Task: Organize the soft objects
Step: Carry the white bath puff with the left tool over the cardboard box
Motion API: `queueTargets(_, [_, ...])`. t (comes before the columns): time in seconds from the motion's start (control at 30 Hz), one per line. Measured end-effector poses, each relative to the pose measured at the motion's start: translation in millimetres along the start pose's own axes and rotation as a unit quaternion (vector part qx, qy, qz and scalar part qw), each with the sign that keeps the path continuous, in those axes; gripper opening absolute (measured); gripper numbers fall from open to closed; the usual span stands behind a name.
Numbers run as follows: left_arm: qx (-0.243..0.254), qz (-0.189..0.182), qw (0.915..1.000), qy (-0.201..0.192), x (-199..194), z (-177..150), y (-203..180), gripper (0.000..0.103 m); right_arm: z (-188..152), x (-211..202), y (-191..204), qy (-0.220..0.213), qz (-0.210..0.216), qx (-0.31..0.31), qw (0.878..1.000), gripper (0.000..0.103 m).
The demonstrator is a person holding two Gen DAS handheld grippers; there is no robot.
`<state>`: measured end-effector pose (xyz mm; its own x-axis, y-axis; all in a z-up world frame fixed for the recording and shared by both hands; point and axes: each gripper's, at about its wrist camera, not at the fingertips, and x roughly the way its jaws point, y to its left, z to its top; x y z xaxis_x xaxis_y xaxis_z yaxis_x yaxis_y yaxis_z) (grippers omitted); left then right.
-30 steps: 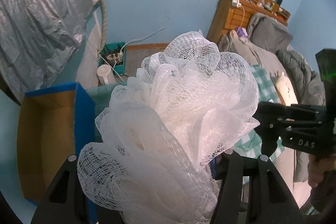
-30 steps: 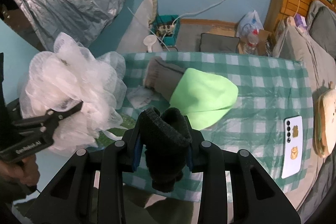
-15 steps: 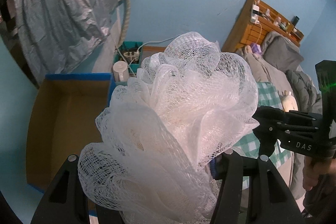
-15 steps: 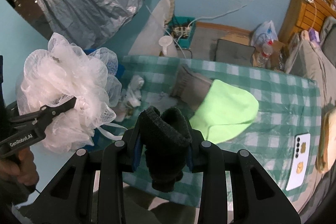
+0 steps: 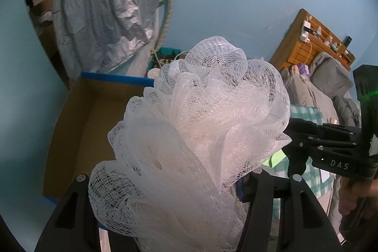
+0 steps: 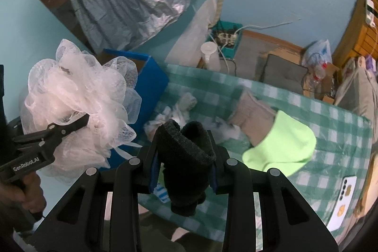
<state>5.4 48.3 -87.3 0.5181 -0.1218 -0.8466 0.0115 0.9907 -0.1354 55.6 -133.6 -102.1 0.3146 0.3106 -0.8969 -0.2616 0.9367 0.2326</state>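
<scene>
My left gripper [image 5: 170, 183] is shut on a white mesh bath pouf [image 5: 200, 134], held in the air above the blue-rimmed cardboard box [image 5: 78, 134]; the pouf also shows in the right wrist view [image 6: 78, 100]. My right gripper [image 6: 183, 157] is shut on a black fuzzy sock [image 6: 186, 157], above the near edge of the green checked table [image 6: 330, 134]. On the table lie a lime green hat [image 6: 283, 148], a beige knit piece [image 6: 252, 112] and a small white-grey cloth pile [image 6: 174, 112].
The blue box [image 6: 151, 86] stands just left of the table. A white phone [image 6: 342, 200] lies at the table's right end. A silver curtain [image 5: 101, 15], a bin of cables [image 6: 226, 39] and a bed with grey bedding [image 5: 330, 77] surround the area.
Both grippers have swung left: the box now fills more of the left wrist view, and the table has slid right in the right wrist view. Both grips are unchanged.
</scene>
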Motion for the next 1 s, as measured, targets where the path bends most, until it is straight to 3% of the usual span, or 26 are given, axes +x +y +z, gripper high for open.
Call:
queueTargets(0.63, [-0.071, 0.030, 0.9970, 0.001, -7, -1, 81, 0.058, 43, 51, 76, 0.028, 0.040, -0.073, 0.996, 0.032])
queueTargets(1.0, [-0.075, 0.056, 0.9954, 0.016, 3, 2, 127, 0.058, 69, 91, 130, 0.041, 0.054, -0.112, 0.991, 0.032])
